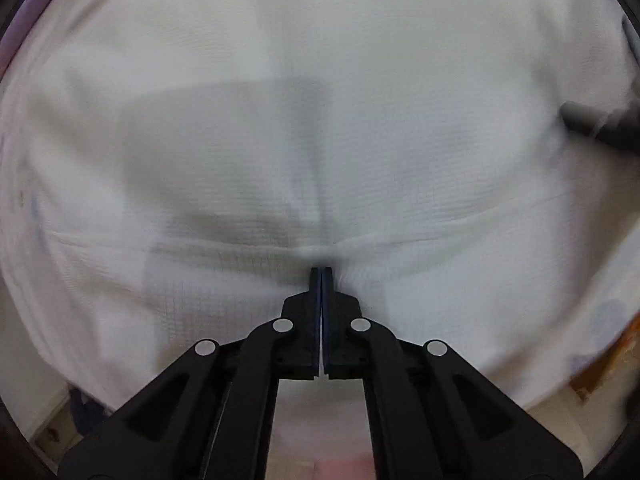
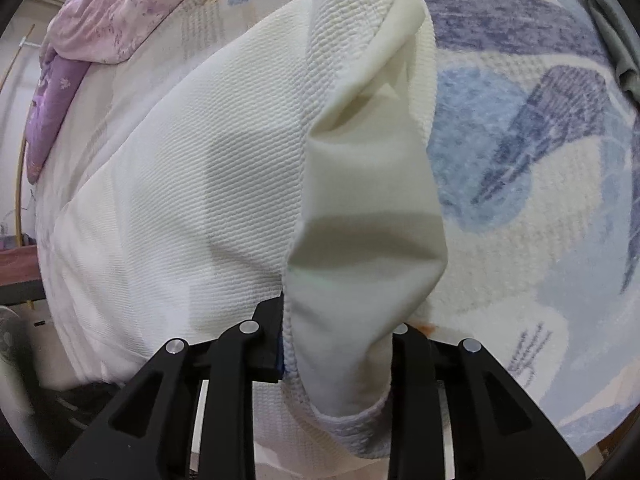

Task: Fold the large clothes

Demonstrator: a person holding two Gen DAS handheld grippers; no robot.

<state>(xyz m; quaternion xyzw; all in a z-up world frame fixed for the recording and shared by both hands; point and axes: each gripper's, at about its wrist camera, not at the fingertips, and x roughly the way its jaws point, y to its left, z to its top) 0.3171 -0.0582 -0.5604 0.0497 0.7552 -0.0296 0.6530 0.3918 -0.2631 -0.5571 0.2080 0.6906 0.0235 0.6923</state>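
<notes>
A large white waffle-knit garment fills the left wrist view, blurred, with a seam running across it. My left gripper is shut, its tips pressed into the cloth at the seam. In the right wrist view the same white garment lies on a bed. My right gripper is shut on a sleeve of it, which hangs bunched over the jaws and hides the tips. The sleeve's smooth cream inner side faces me.
The bed has a cream cover with blue and grey patches. A pink and purple floral quilt lies at the far left. A grey cloth is at the right edge. Floor shows at the bottom corners.
</notes>
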